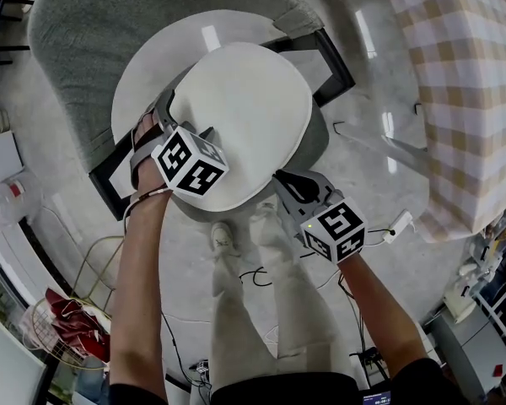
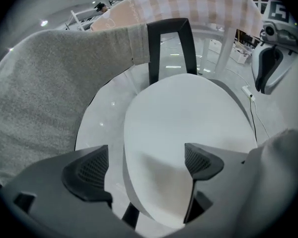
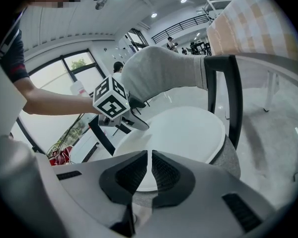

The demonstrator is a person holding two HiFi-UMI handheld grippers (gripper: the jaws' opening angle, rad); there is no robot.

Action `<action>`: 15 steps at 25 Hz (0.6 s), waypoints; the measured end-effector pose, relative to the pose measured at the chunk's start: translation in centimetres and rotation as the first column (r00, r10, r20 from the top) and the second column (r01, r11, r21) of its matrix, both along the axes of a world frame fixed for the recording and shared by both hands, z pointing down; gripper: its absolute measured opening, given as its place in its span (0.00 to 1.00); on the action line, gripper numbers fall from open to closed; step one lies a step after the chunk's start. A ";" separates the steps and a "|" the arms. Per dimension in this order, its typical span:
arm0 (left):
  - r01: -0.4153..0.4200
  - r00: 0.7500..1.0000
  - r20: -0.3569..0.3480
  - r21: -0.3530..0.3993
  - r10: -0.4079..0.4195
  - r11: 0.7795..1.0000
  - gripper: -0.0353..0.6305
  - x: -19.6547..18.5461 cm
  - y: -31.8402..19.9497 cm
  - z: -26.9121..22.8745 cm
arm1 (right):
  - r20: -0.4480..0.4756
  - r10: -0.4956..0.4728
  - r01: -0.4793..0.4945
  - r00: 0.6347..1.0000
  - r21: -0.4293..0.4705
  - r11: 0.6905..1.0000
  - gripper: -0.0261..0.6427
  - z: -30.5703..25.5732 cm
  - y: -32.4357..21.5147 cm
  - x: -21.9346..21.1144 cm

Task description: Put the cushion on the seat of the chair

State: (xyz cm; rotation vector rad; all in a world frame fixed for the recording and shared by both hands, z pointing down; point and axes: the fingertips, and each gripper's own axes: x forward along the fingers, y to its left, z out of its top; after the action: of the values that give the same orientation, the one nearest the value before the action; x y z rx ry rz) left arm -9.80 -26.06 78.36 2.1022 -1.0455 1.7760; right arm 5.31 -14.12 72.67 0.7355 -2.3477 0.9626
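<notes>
Two tools work above a glossy, pale grey floor (image 1: 367,154); a bench (image 1: 464,83) draped in beige checks fills the upper right of the head view; a chair (image 1: 76,49) with a grey fabric back and black frame stands at upper left; the white cushion (image 1: 249,121) lies on its round white seat (image 1: 139,78), overhanging toward the lower right; the left tool (image 2: 145,168) stands wide open, the cushion's near edge between its pads, unpressed; the right tool (image 3: 150,170) is closed on nothing, just beside the cushion's lower rim; open floor separates chair and bench; thin cables (image 1: 255,275) trail below; each cube (image 1: 191,163) bears black-and-white square markers.
</notes>
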 end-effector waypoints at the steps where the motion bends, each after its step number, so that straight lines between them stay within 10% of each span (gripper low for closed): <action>1: 0.002 1.000 -0.004 -0.004 -0.002 1.000 0.76 0.1 0.2 0.3 | 0.000 -0.001 0.001 1.000 -0.001 1.000 0.07 0.1 0.0 0.0; 15: 0.010 0.999 -0.031 -0.053 -0.011 0.999 0.76 0.3 1.0 1.1 | -0.006 0.007 -0.007 1.000 0.001 1.000 0.07 0.7 -1.1 -0.1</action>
State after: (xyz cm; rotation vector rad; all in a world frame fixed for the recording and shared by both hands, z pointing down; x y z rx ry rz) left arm -9.49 -25.03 79.44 2.0827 -0.9891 1.7407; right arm 5.24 -15.22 73.39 0.7457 -2.3421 0.9614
